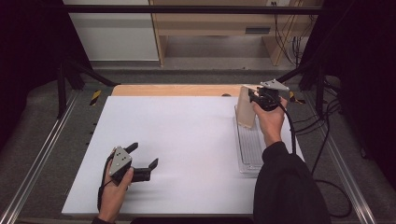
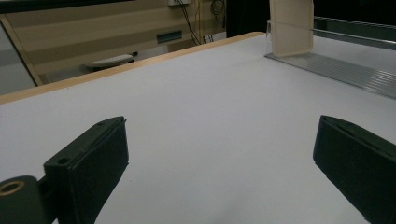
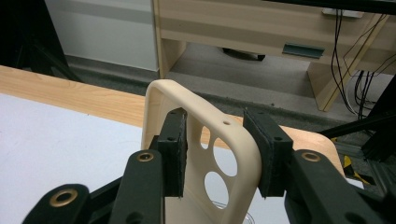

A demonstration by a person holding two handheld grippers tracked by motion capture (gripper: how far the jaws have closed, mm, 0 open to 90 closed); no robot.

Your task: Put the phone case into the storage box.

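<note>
A beige phone case (image 1: 245,109) stands upright at the far right of the white table (image 1: 177,135), over the far end of a clear ribbed tray (image 1: 250,149). My right gripper (image 1: 252,98) is shut on it; in the right gripper view the case (image 3: 210,116), with its round camera holes, sits between the two pads of that gripper (image 3: 219,135). My left gripper (image 1: 145,154) rests low at the near left of the table, open, with nothing between its jaws (image 2: 219,140). From the left gripper view the case (image 2: 290,28) and tray (image 2: 345,70) appear at the far right.
A wooden strip (image 1: 173,90) edges the table's far side, with metal rails along both sides. Beyond stand a wooden desk (image 1: 215,23) and hanging cables (image 1: 287,32). Black frame legs (image 1: 70,79) stand at the far corners.
</note>
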